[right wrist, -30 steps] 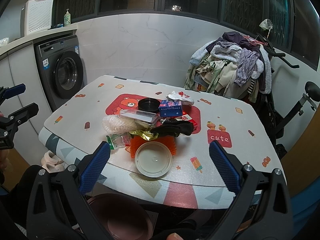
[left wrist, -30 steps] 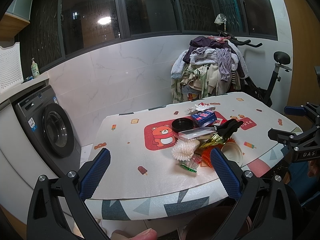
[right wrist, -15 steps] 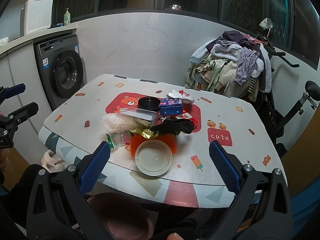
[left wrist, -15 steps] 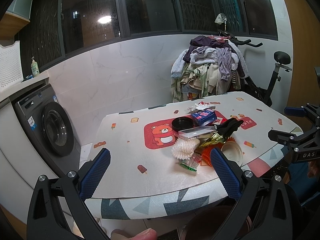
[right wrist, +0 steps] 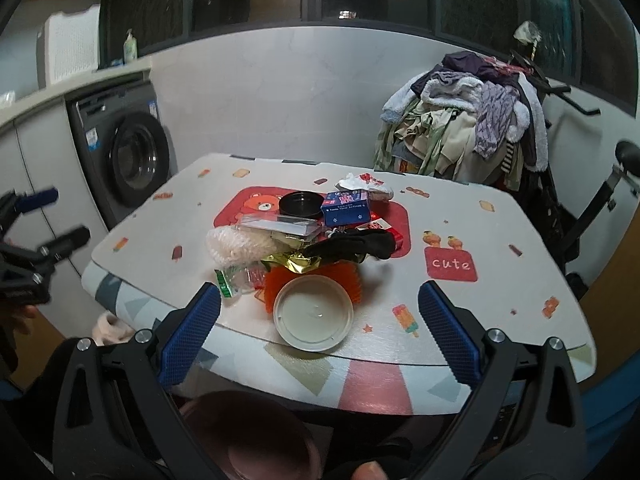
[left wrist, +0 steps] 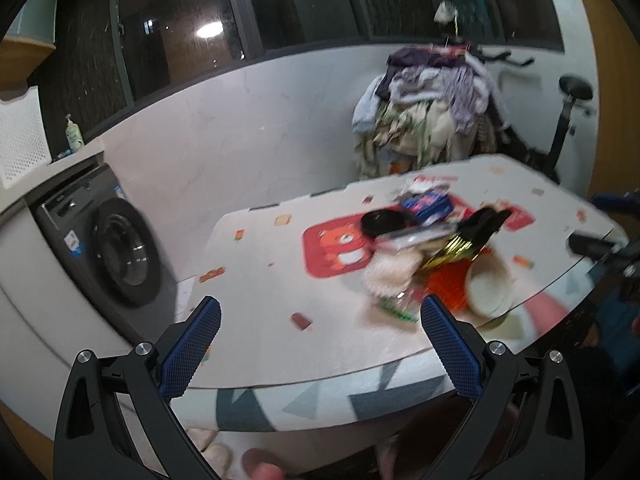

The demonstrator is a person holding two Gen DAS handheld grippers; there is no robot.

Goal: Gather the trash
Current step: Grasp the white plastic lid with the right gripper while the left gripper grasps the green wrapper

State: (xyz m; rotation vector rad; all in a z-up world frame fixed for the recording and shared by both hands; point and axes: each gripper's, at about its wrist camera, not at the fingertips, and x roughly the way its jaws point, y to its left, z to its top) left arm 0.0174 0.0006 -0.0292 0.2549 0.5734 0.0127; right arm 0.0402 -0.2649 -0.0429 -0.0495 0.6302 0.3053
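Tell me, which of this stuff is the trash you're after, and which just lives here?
Trash, heaped on the table:
white lid
gold wrapper
blue box
black dish
crumpled tissue

Not part of it:
washing machine
clothes pile
soap bottle

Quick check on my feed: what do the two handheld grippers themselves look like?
Both match: the left gripper and right gripper have black cut-out frames with silver bolts, and two fingers faced with blue cross-hatched pads. No cables or sleeves are visible.
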